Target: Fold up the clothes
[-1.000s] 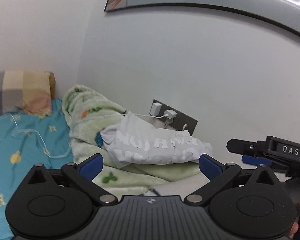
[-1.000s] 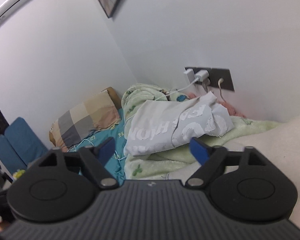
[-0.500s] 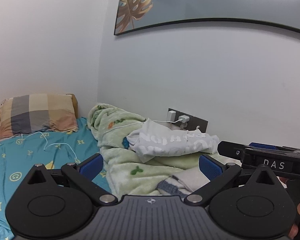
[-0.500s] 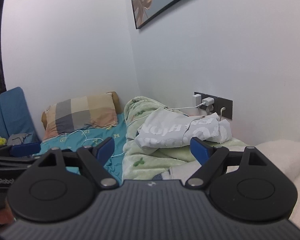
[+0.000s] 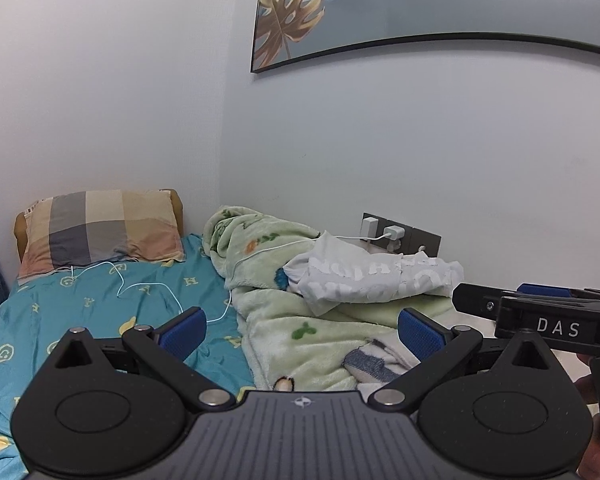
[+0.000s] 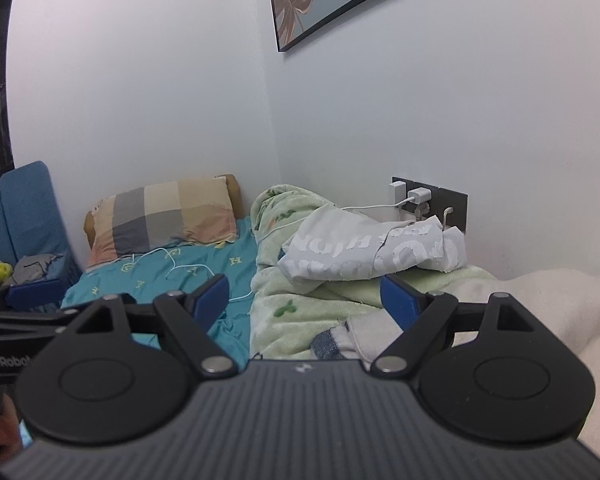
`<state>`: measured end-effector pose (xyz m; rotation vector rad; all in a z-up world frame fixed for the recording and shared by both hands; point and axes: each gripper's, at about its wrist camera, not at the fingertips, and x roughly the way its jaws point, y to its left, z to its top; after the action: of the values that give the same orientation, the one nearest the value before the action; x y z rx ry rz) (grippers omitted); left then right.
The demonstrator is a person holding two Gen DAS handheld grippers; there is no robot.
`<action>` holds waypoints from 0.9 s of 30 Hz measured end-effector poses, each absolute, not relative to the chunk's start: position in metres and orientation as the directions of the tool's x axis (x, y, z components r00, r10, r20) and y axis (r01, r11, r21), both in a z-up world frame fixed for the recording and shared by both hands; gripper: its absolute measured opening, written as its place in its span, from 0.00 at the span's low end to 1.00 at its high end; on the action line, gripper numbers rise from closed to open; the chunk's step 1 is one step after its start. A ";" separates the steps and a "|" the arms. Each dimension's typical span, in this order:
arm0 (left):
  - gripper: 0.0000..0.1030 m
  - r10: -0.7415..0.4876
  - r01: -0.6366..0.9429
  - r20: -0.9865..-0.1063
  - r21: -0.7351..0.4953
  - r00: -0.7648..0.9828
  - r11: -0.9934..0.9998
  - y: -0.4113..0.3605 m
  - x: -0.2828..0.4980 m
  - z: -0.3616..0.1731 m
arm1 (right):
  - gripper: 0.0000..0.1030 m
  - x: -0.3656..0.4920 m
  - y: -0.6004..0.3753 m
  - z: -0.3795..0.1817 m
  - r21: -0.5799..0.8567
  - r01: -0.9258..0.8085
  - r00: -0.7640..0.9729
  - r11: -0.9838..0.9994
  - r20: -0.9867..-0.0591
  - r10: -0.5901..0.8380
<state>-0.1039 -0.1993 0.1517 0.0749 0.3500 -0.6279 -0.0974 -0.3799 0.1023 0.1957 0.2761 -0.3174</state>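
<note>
shirt point(image 5: 374, 276) on blanket point(image 5: 296, 320), teal bed point(image 5: 100, 304)

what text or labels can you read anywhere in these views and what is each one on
"DAS": on the right gripper, seen from the left wrist view.
"GenRobot", cut off at the frame edge: on the left gripper, seen from the right wrist view.
Large white lettering on the grey t-shirt: upside down and creased, not readable.
Single "H" letters: on the teal bedsheet.
</note>
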 end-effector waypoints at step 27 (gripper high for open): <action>1.00 -0.529 0.542 -0.320 -0.054 0.786 0.838 -0.206 -0.097 0.146 | 0.82 -0.085 -0.387 0.093 0.133 0.329 0.915 0.935 -0.288 -0.281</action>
<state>-0.0974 -0.2056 0.1464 0.0412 0.3324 -0.5778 -0.0853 -0.3872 0.0935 0.1812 0.2695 -0.3152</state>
